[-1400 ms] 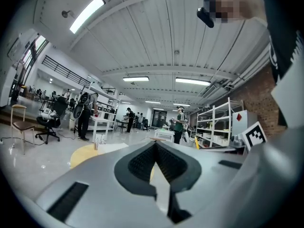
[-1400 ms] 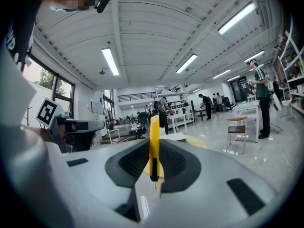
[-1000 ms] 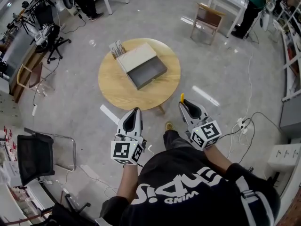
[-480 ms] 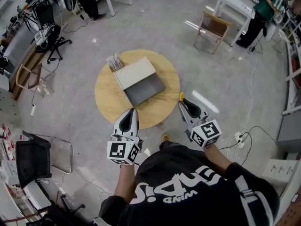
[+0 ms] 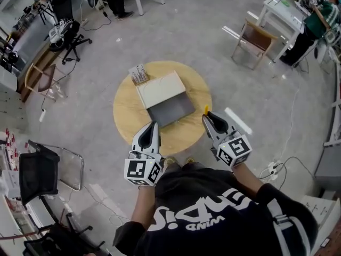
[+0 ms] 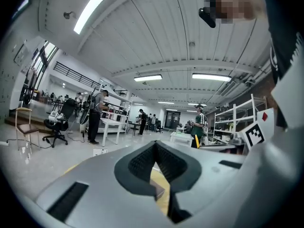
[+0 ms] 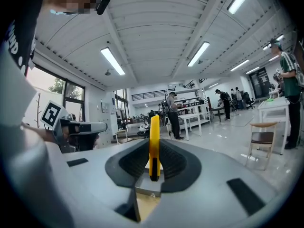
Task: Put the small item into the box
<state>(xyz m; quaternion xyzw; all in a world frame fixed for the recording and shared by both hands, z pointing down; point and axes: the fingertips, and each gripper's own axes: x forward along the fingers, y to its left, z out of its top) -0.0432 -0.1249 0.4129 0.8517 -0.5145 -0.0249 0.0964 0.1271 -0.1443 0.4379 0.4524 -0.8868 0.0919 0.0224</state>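
Stepped nearer the round desk (image 5: 125, 122) since a second ago, bringing its near rim right up under both grippers and the feet close to its base. Holding the left gripper (image 5: 154, 125) low over that near rim, fingers (image 6: 142, 161) pressed together with nothing between them, only a sliver of the wooden top showing past them in the left gripper view. Holding the right gripper (image 5: 208, 116) at the desk's right-hand rim, fingers (image 7: 173, 161) clenched on the small yellow item (image 5: 206, 110), a thin flat strip standing upright and poking out beyond the fingertips. Not yet at the box (image 5: 171, 111): item and box apart, with the box lying open near the middle of the desk, grey tray toward the person, pale lid (image 5: 160, 88) folded back behind it. Just beyond the lid's far left corner, touching or nearly so, a small rack (image 5: 139, 74) of upright pieces, too small to make out. Farther off on the floor, a wooden chair (image 5: 258, 36) and, beside a white table (image 5: 285, 10), a person in green (image 5: 319, 20).
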